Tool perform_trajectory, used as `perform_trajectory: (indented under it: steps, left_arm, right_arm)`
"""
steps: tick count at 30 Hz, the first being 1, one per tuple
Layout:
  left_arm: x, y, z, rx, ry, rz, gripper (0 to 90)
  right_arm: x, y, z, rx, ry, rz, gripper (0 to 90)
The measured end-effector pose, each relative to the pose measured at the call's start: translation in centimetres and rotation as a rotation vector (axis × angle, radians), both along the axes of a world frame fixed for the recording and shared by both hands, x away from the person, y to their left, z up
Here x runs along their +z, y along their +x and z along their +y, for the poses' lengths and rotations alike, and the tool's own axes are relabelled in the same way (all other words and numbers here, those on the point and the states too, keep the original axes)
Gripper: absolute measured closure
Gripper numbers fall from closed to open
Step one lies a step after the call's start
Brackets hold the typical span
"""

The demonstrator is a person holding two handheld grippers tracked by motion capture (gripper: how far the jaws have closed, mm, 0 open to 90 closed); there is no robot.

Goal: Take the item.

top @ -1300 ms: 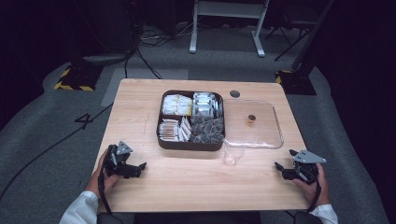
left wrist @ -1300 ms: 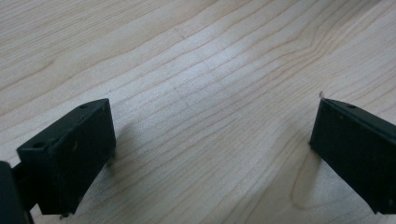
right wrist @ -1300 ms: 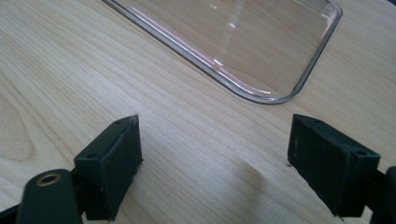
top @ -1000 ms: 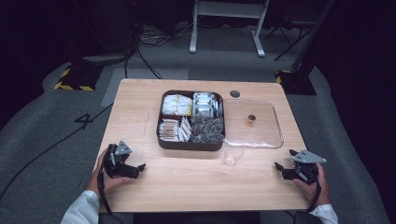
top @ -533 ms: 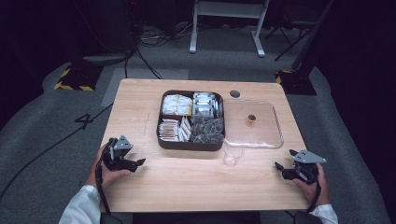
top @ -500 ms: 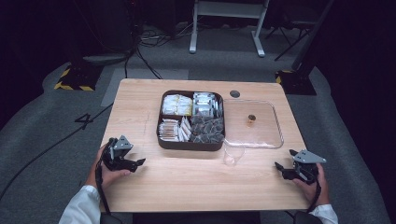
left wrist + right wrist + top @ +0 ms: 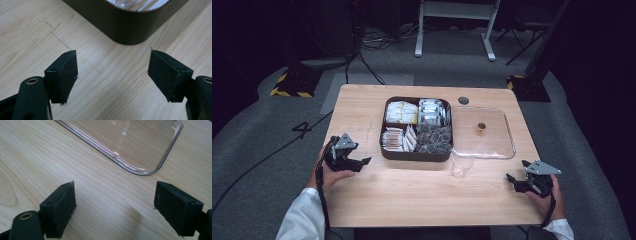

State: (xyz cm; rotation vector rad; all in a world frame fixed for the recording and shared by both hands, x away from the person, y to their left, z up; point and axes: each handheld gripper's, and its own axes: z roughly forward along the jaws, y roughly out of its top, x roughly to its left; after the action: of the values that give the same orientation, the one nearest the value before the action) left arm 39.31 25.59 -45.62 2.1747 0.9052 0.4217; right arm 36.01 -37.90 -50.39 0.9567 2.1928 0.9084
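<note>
A dark box [image 7: 414,154] with four compartments of packets sits mid-table; its rounded corner [image 7: 130,30] lies just ahead of my left gripper [image 7: 112,72]. That left gripper [image 7: 362,162] hovers a little above the wood at the box's left, open with nothing between its pads, and its jaws have just been closing somewhat. A clear lid [image 7: 484,135] with a small brown knob [image 7: 481,127] lies to the right of the box. A clear cup [image 7: 461,164] stands in front of it. My right gripper [image 7: 513,181] rests near the front right corner, open and empty, facing the lid's corner [image 7: 147,170].
The light wooden table [image 7: 412,200] has bare wood in front of the box between both grippers. A round grommet hole [image 7: 463,100] is at the back. Grey carpet, cables and stand legs surround the table.
My left gripper has lifted off the table and shifted toward the box, its jaws narrowing a little. The right gripper has stayed put.
</note>
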Motion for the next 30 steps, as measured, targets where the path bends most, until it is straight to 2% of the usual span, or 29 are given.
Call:
perform_trajectory:
  steps: [2, 5, 6, 8, 11, 16, 18, 22, 24, 28, 30]
  left_arm:
    - [0.6, 0.3, -0.1, 0.008, -0.008, -0.023, 25.0]
    - [1.1, 1.0, -0.2, 0.014, -0.018, -0.030, 29.8]
    - [1.3, 1.3, -0.3, 0.013, -0.020, -0.046, 29.6]
    - [1.4, 1.5, -0.4, 0.005, -0.031, -0.037, 29.5]
    - [1.8, 2.2, -0.7, 0.008, -0.031, -0.045, 27.7]
    - [2.7, 3.4, -1.5, -0.014, -0.037, -0.060, 27.9]
    - [3.3, 4.3, -2.2, -0.032, -0.059, -0.052, 27.4]
    - [3.9, 5.2, -2.9, -0.039, -0.063, -0.059, 27.3]
    - [4.3, 5.9, -3.6, -0.051, -0.044, -0.065, 27.7]
    - [4.7, 6.7, -4.2, -0.056, -0.035, -0.069, 28.0]
    - [4.9, 7.2, -4.5, -0.061, -0.046, -0.061, 28.5]
  right_arm:
    - [0.0, 0.0, 0.0, 0.000, -0.001, -0.001, 17.9]
    - [0.0, 0.0, 0.0, 0.000, -0.001, -0.001, 17.9]
    - [0.0, 0.0, 0.0, 0.000, 0.000, 0.000, 17.9]
    - [0.0, 0.0, 0.0, 0.000, 0.001, 0.001, 17.9]
    - [0.0, 0.0, 0.0, 0.000, 0.001, 0.001, 17.9]
    - [0.0, 0.0, 0.0, -0.001, 0.002, 0.003, 17.9]
    - [0.0, 0.0, 0.0, 0.000, 0.000, 0.001, 17.9]
    - [0.0, 0.0, 0.0, 0.000, 0.001, 0.001, 17.9]
    - [0.0, 0.0, 0.0, 0.000, 0.000, 0.000, 17.9]
    - [0.0, 0.0, 0.0, 0.000, 0.000, 0.000, 17.9]
    - [0.0, 0.0, 0.0, 0.000, -0.001, -0.001, 17.9]
